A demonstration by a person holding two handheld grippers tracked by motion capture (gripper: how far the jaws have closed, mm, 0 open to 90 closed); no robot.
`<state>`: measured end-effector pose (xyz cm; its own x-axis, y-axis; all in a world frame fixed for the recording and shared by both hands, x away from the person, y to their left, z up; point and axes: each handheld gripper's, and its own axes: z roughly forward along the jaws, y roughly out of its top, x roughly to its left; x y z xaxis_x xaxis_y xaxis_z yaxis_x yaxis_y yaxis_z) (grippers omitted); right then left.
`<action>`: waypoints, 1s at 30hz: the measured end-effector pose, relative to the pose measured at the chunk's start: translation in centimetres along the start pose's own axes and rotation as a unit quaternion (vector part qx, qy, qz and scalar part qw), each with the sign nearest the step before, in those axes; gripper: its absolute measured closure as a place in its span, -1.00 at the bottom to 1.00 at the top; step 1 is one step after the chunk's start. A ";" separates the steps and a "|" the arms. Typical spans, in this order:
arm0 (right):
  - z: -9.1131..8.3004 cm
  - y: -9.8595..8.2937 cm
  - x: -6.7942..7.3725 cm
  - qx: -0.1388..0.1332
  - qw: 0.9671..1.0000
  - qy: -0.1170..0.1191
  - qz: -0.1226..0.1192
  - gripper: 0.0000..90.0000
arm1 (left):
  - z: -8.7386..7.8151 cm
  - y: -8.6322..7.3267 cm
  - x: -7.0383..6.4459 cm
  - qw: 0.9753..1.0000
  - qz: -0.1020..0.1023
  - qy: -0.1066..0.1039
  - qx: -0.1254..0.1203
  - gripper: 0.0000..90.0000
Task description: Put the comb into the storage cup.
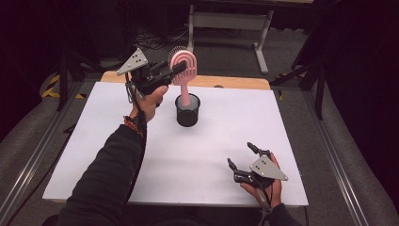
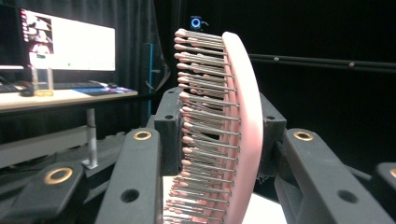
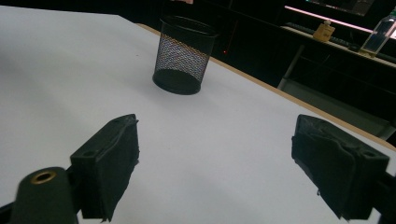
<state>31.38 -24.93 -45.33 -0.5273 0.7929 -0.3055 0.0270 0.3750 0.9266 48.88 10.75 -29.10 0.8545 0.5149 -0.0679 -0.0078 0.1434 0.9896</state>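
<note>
Left gripper [image 1: 176, 67] raised above far-left part of white table [image 1: 94, 155], clamped on head of pink hairbrush [image 1: 183, 63]. In left gripper view, pads pressed on both sides of brush head [image 2: 224, 135]: one on bristle side, other on smooth back. Brush upright, handle pointing down from the grip into black mesh cup [image 1: 187, 110], which stands just below and a bit right of left gripper. Whether handle end touches cup bottom: can't tell. Hand wrapped round gripper body, grey three-cornered plate on top, cable trailing down along dark sleeve.

Right gripper [image 1: 241, 156] low at near-right of table, well apart from cup and brush, spread wide, nothing between pads. In right gripper view [image 3: 215, 163], bare white tabletop between the two black pads, mesh cup [image 3: 184, 56] ahead and slightly left, well beyond the tips. Wooden table edge past cup, running off to the right. Desk w/ lit monitor [image 2: 70, 42] beyond left gripper, bkgd dark.
</note>
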 end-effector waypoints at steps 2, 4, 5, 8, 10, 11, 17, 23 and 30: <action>0.0 0.0 0.0 -0.001 1.000 0.003 0.000 -0.65 | 0.3 -0.1 0.0 1.000 0.001 0.000 0.003 0.41; 0.0 0.0 0.0 -0.001 1.000 0.003 -0.001 -0.65 | 0.7 -0.2 0.1 1.000 0.002 0.002 0.007 0.41; 0.0 0.0 0.0 -0.002 1.000 0.002 -0.001 -0.65 | 0.8 -0.2 0.1 1.000 0.004 0.003 0.008 0.41; 0.0 0.0 -0.1 -0.003 1.000 0.002 0.001 -0.65 | 1.1 -0.3 0.3 1.000 0.002 0.004 0.010 0.41; 0.0 0.0 -0.1 -0.001 1.000 0.002 0.000 -0.65 | 1.3 -0.5 0.5 1.000 0.002 0.006 0.013 0.41; 0.0 0.0 -0.1 -0.002 1.000 0.002 -0.001 -0.65 | 1.4 -0.5 0.5 1.000 0.002 0.007 0.015 0.41; 0.0 0.1 0.0 -0.002 1.000 0.005 -0.003 -0.65 | 2.0 -1.1 1.0 1.000 -0.001 0.013 0.026 0.41; 0.1 0.1 0.1 -0.001 1.000 0.005 -0.006 -0.65 | 2.4 -1.4 1.2 0.999 0.000 0.018 0.036 0.41; 0.1 0.1 0.2 0.003 1.000 0.007 -0.010 -0.66 | 2.9 -2.1 1.6 0.999 -0.007 0.020 0.043 0.41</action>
<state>31.37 -24.63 -45.32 -0.5398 0.7785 -0.3203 0.0218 0.3933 0.9192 51.74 8.81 -30.88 0.8328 0.5468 -0.0861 0.0510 0.0790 0.9956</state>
